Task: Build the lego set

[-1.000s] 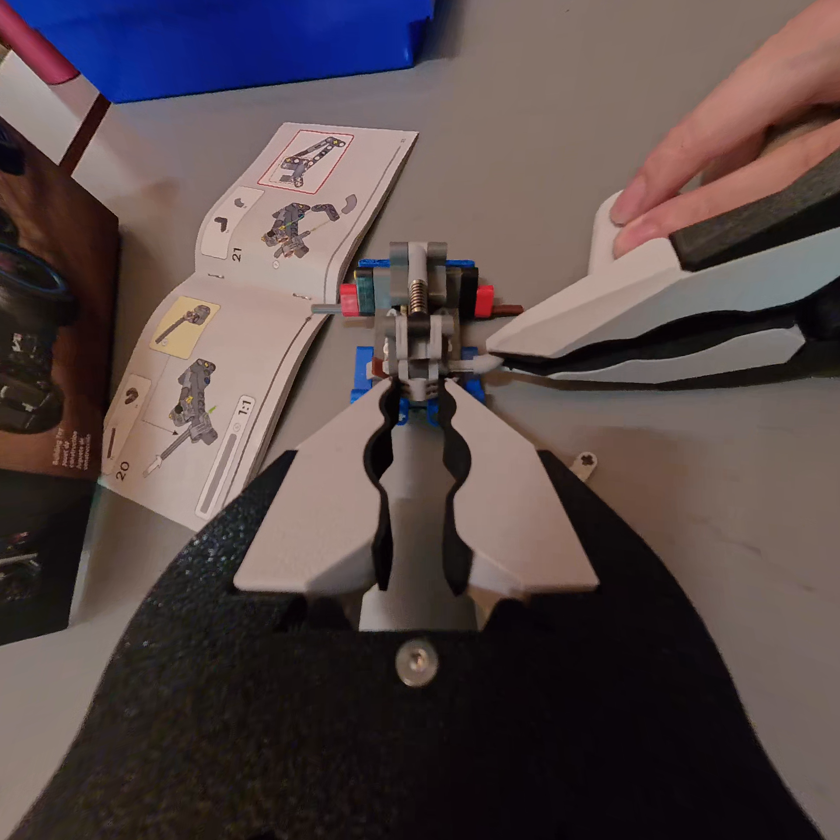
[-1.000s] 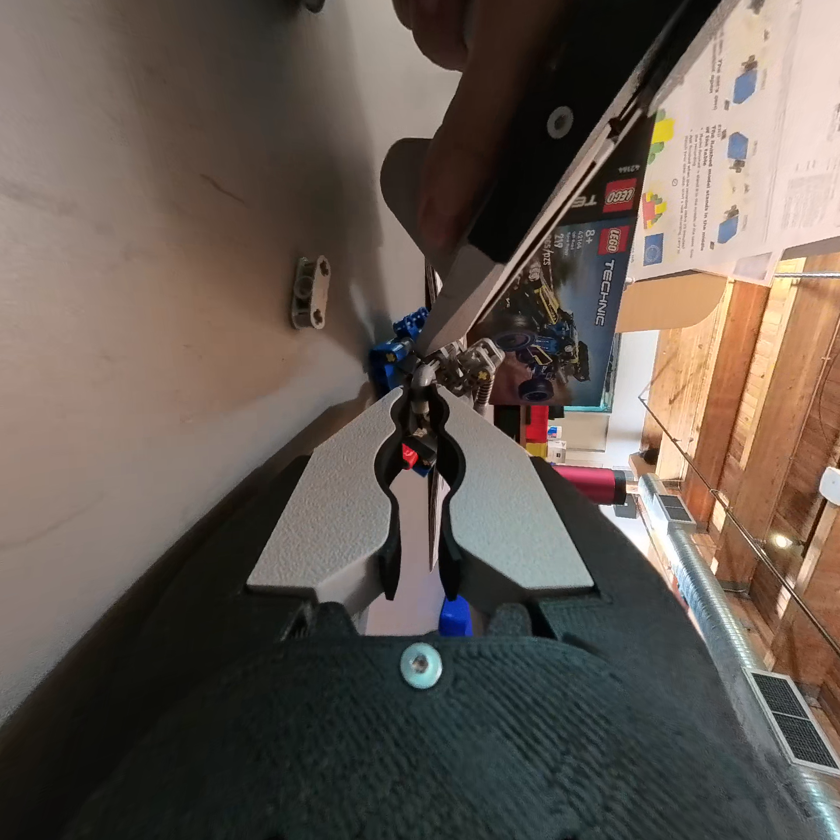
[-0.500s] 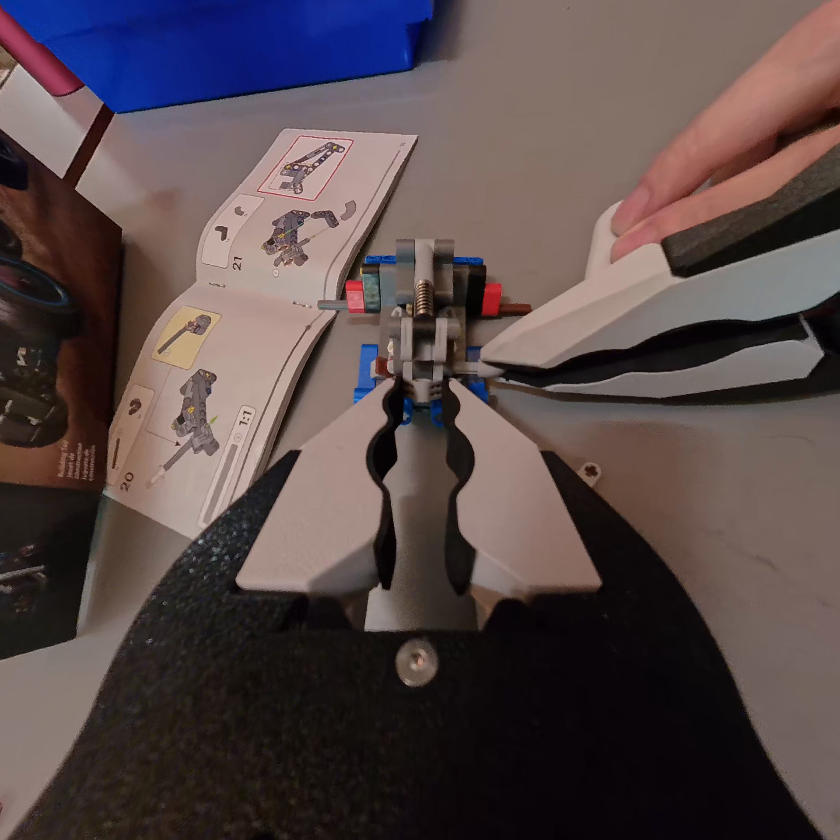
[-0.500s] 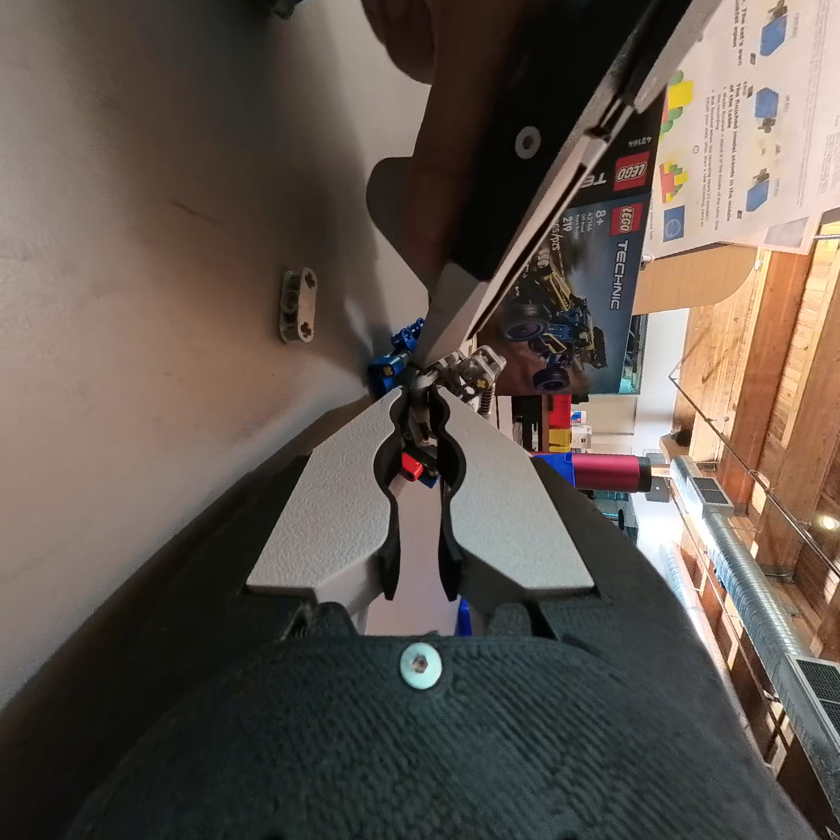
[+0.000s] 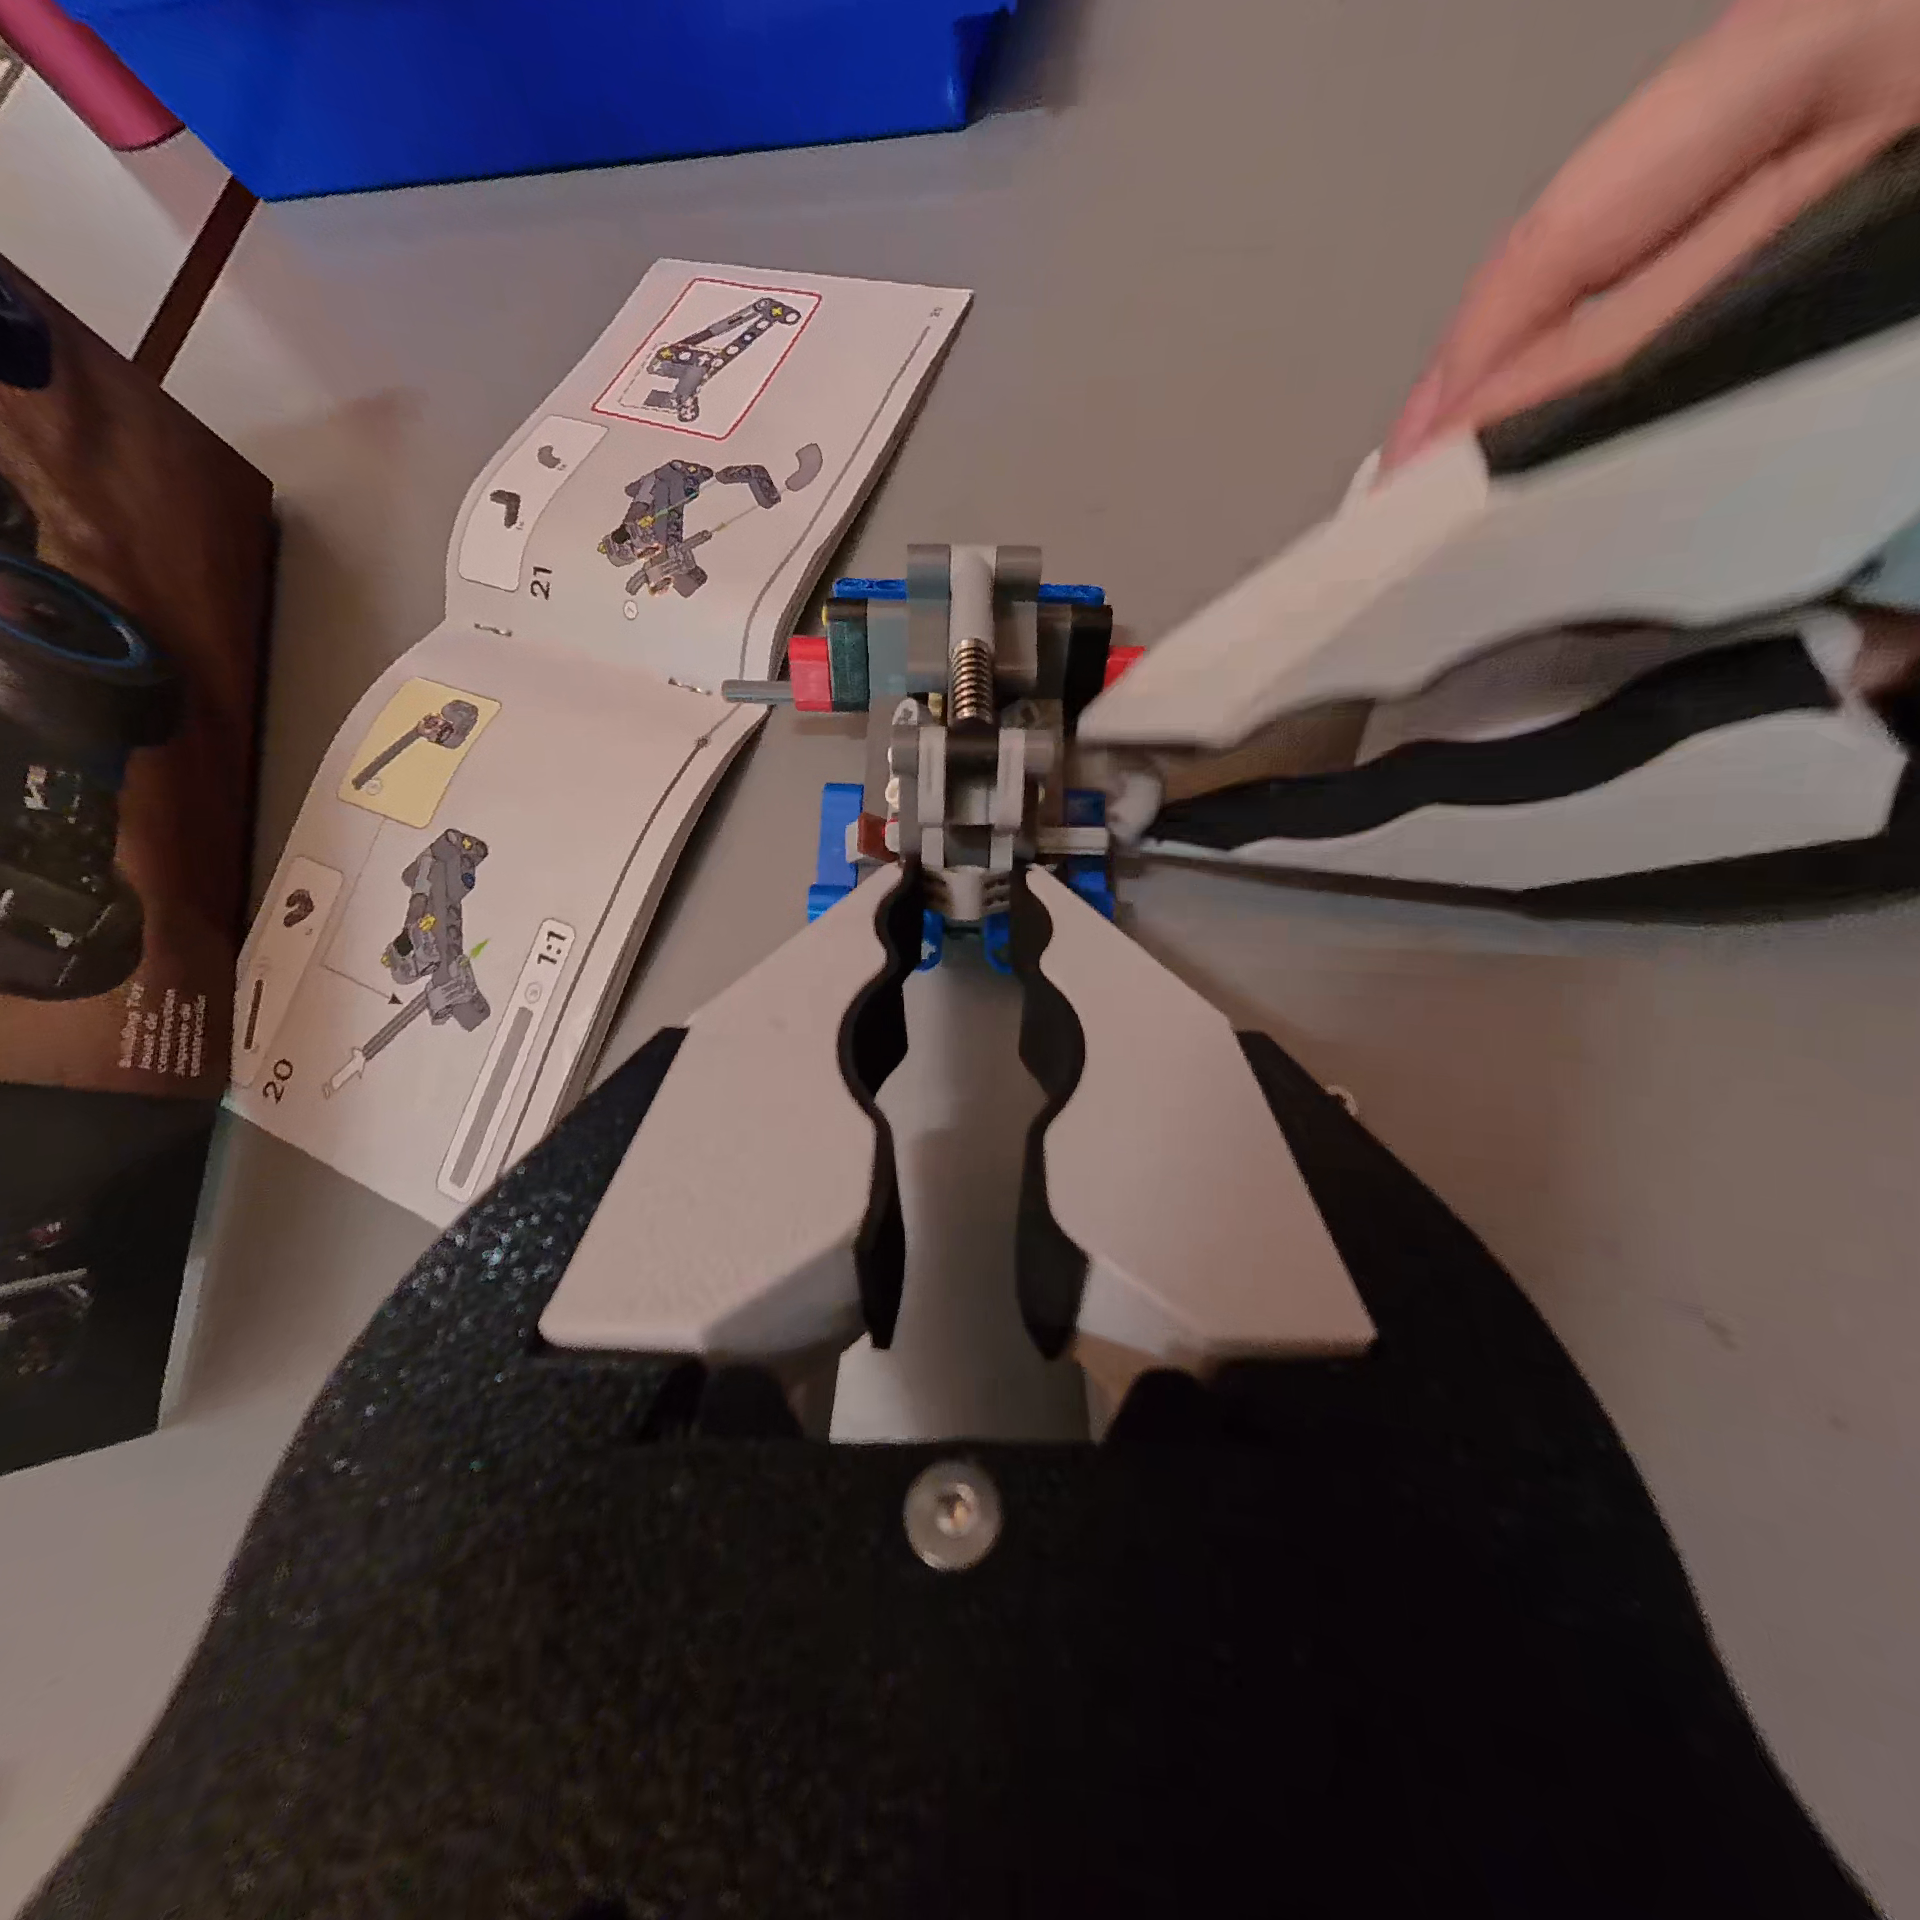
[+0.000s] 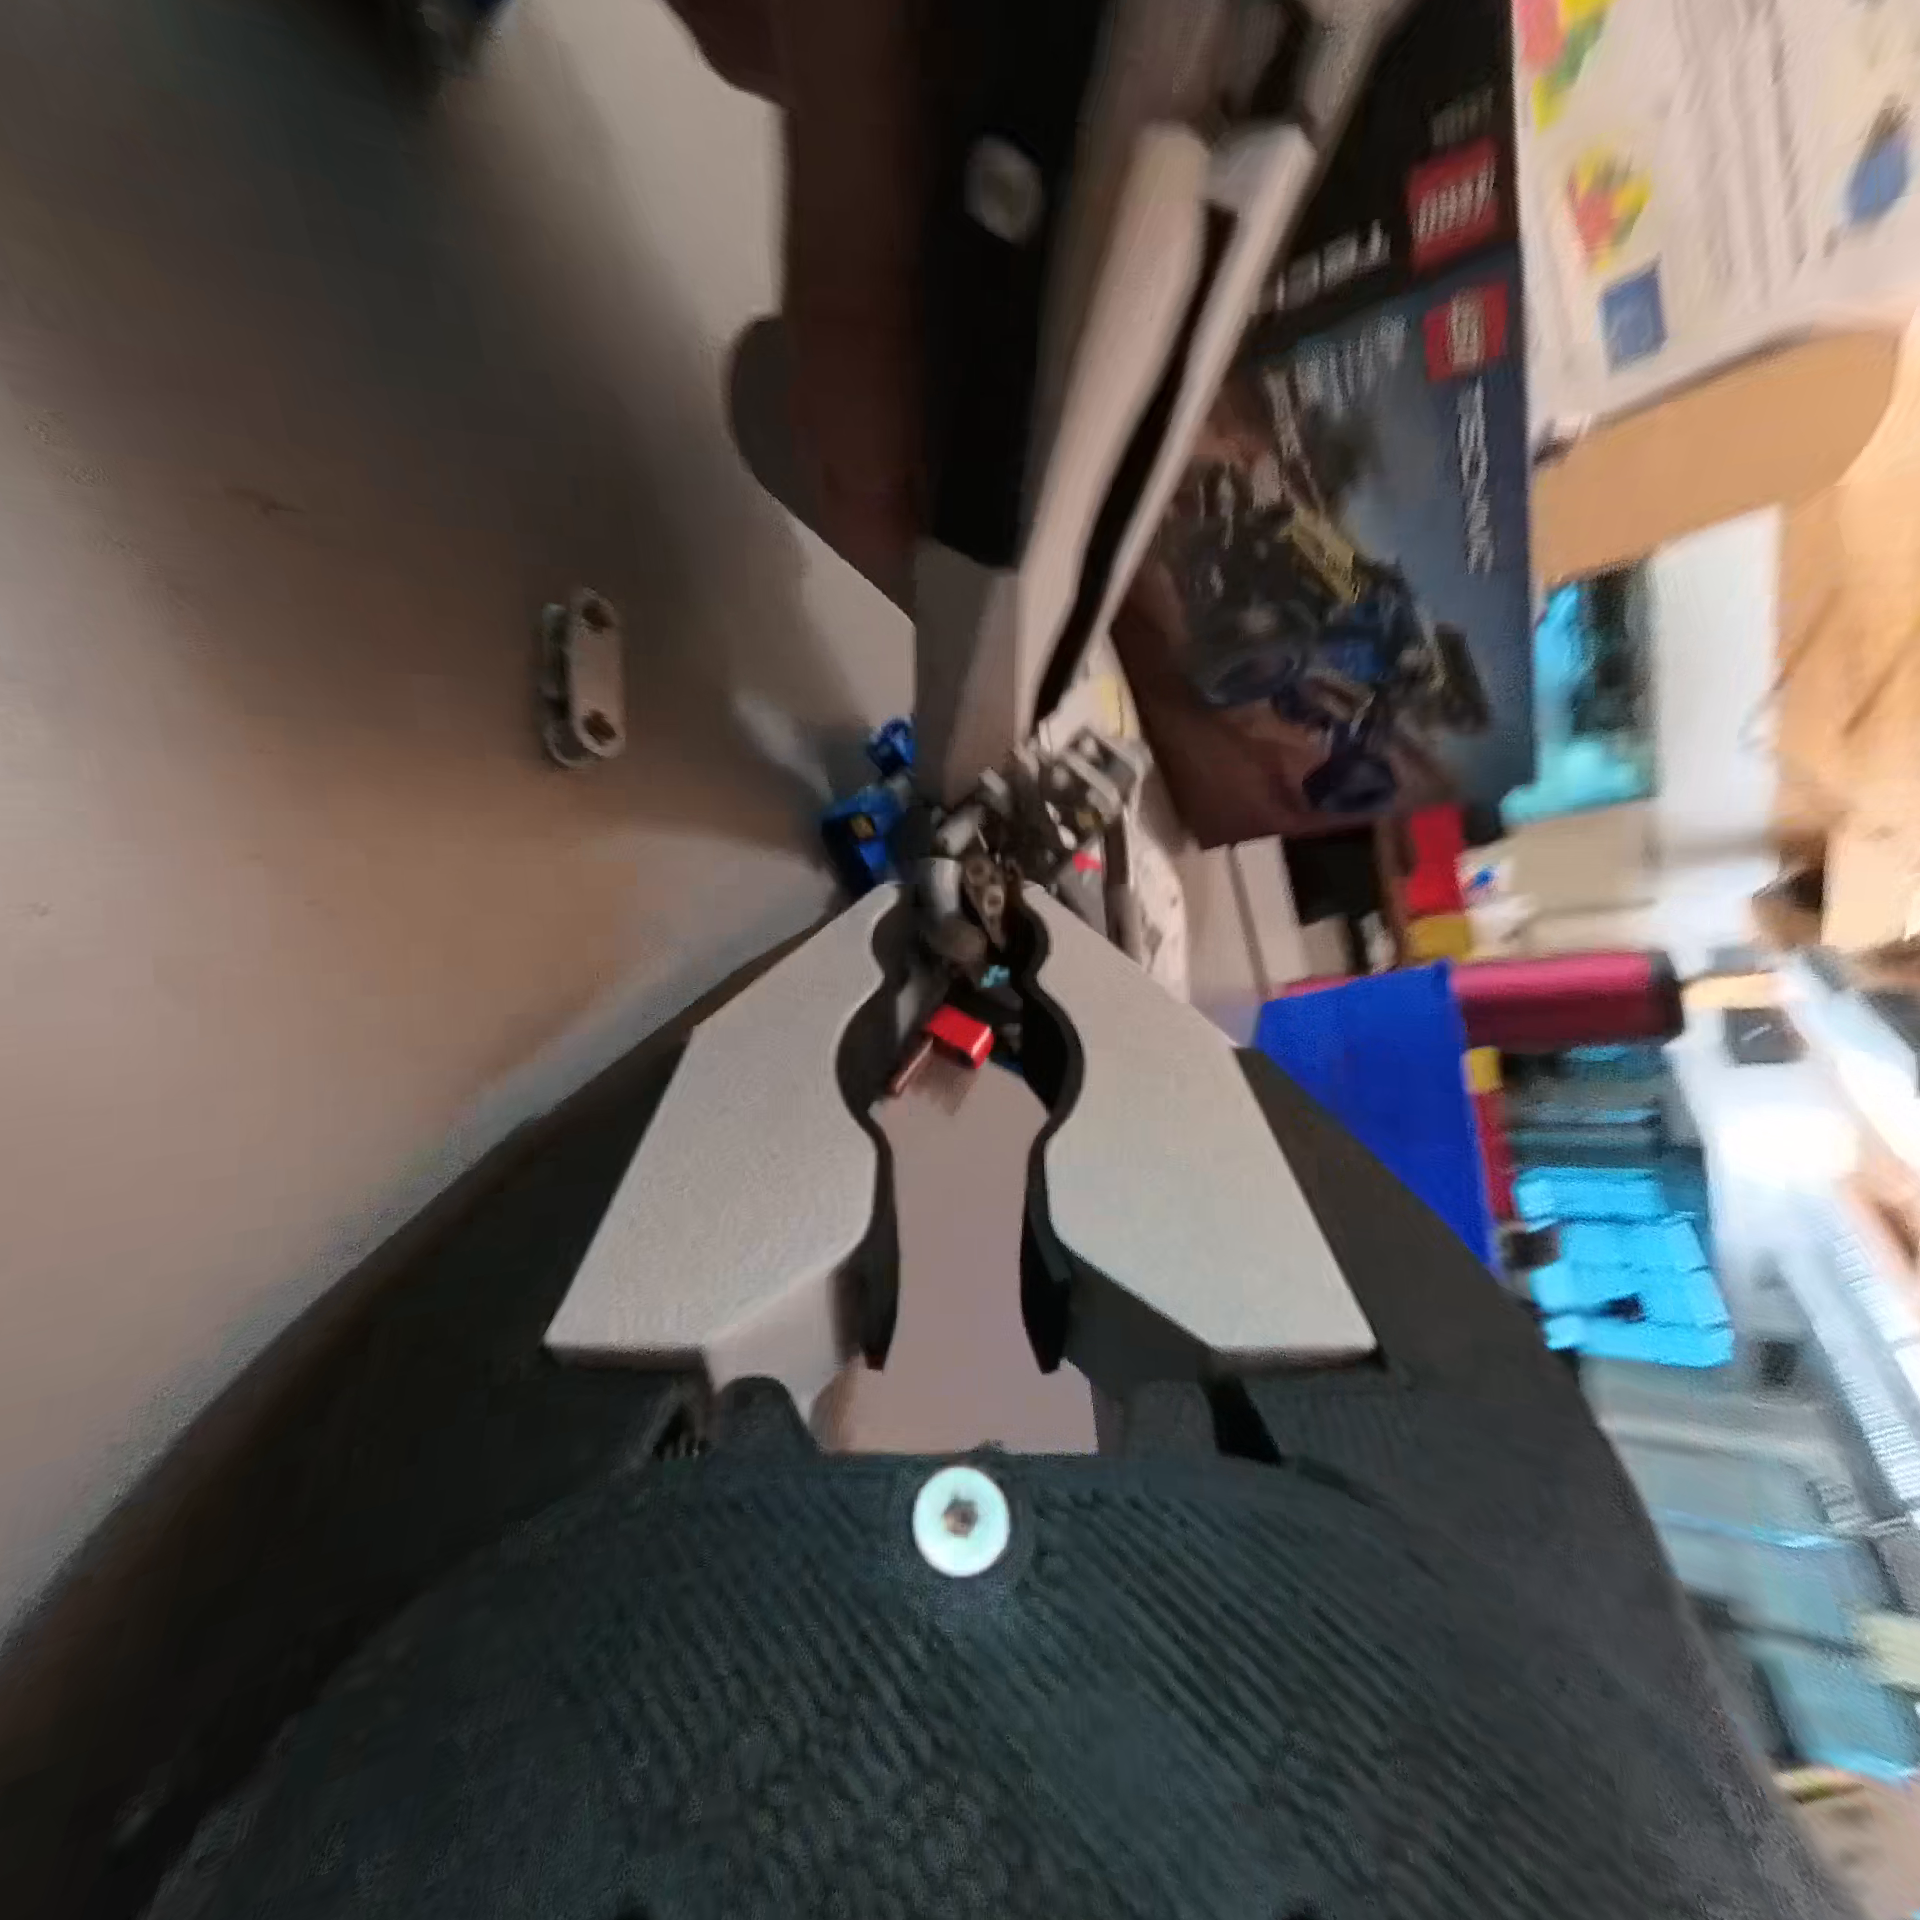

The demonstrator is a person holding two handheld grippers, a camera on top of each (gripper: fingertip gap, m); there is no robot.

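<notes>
A small brick model [image 5: 971,665] of grey, blue and red parts with a metal spring stands on the grey table [image 5: 1455,1195]. My left gripper [image 5: 966,894] is shut on the model's near grey end and holds it steady. My right gripper [image 5: 1122,790] comes in from the right, held by a hand [image 5: 1662,208]. Its two fingers stand apart around a white pin [image 5: 1132,800] on the model's side. In the blurred right wrist view my right gripper [image 6: 961,914] is open, with the model's end [image 6: 1029,821] and a red piece [image 6: 961,1029] between its fingers. The left gripper [image 6: 966,748] reaches down onto the model.
An open instruction booklet [image 5: 623,675] lies left of the model, with the set's box [image 5: 104,727] beyond it. A blue bin [image 5: 540,83] stands at the back. A loose grey two-hole connector [image 6: 580,675] lies on the table. A red cylinder [image 6: 1558,1003] is by the bin. The tips of both grippers are at nearly the same place.
My right gripper's fingers, shut on the white pin before, have spread apart, and its view has swung and blurred. My left gripper keeps its hold on the model, which has barely moved.
</notes>
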